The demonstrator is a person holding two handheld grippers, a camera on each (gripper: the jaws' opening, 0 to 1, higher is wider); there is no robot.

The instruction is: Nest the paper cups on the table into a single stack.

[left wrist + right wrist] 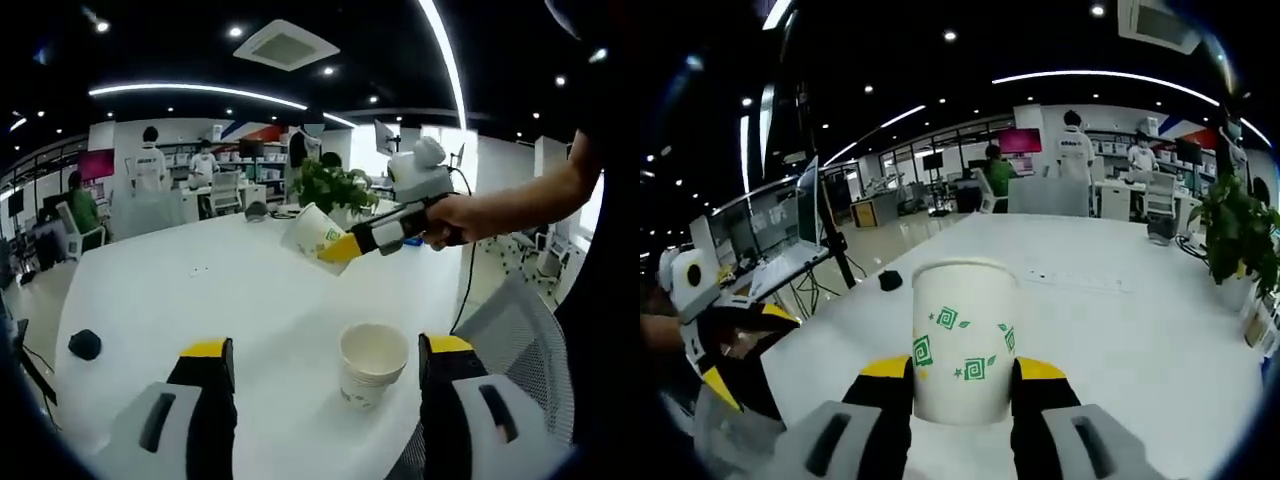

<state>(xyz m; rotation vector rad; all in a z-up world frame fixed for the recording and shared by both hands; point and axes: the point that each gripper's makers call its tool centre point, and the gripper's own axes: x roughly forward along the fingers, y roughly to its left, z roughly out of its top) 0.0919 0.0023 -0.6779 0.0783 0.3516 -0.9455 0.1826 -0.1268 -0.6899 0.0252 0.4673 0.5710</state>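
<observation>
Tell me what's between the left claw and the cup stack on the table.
Nothing: in the left gripper view, bare white table runs from the open left claw to the cup stack, which stands between its jaws, untouched.

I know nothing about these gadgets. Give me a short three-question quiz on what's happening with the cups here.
1. True or false: the right gripper is shut on a paper cup.
2. Where does the cup stack stand? A) between the left gripper's open jaws, on the white table B) on a chair C) beside the plant
3. Fill in: the held cup carries ____ square-spiral marks.

Key: 1 true; 2 A; 3 green.
</observation>
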